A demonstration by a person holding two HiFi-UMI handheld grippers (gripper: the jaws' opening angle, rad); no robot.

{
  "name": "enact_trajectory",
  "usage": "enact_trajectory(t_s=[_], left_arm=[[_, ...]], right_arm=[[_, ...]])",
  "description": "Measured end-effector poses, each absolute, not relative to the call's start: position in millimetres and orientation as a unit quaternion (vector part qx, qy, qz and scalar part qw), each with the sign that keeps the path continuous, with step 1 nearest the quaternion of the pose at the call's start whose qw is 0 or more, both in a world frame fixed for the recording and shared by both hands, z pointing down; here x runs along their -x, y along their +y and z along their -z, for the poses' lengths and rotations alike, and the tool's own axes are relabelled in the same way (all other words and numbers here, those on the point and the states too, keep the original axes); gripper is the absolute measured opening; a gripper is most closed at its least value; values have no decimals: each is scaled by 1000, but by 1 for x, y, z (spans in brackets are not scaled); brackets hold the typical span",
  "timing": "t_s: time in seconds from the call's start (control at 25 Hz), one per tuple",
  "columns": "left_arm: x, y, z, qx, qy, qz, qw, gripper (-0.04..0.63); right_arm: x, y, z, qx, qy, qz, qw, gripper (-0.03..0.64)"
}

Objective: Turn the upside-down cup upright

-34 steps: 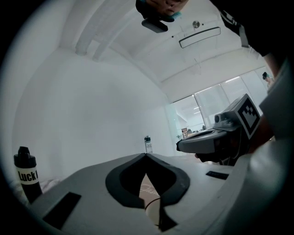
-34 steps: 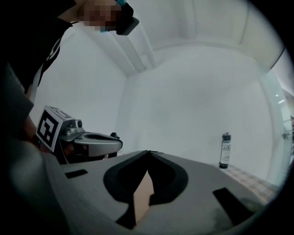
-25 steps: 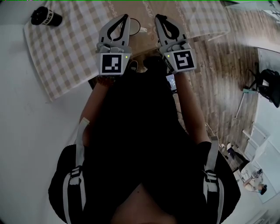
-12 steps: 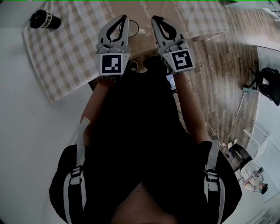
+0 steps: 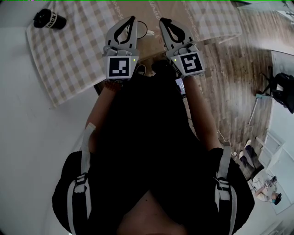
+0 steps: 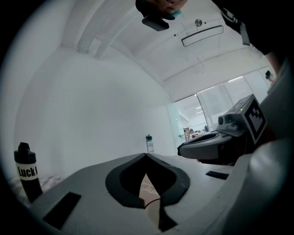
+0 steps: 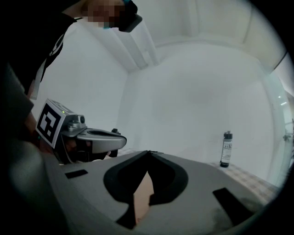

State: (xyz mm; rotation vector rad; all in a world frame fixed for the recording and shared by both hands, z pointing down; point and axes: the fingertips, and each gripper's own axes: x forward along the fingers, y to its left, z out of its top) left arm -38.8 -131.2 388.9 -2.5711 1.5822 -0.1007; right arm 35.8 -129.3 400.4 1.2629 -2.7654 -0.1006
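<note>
Currently we find the cup standing on the checked cloth, at the cloth's far left corner as the head view shows it. In the left gripper view the cup is upright in posture: a black body, a white band with dark lettering, and a narrower black part on top. We cannot tell from any view which end is its mouth. Nothing touches it.

The left gripper is held level above the near middle of the cloth, well apart from the cup. Its own view shows the jaws clenched tip to tip with nothing between them.

The right gripper is held just beside the left one, on the side of it away from the cup, also above the cloth's near middle. Its jaws are likewise closed and empty.

Between and below the two grippers we see a tan strip running across the cloth, and a white cable lying on it.

A slim bottle with a dark cap stands at the cloth's far side.

Beyond the cloth's right edge we see wooden floor.
</note>
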Motion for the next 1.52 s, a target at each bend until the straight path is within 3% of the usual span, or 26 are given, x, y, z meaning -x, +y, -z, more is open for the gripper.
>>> enact_trajectory(t_s=[1.52], left_arm=[[38,-126,-404,852,519,51,52,0]], right_arm=[[-40,-122,-420,-404,-913,0,60,-2]])
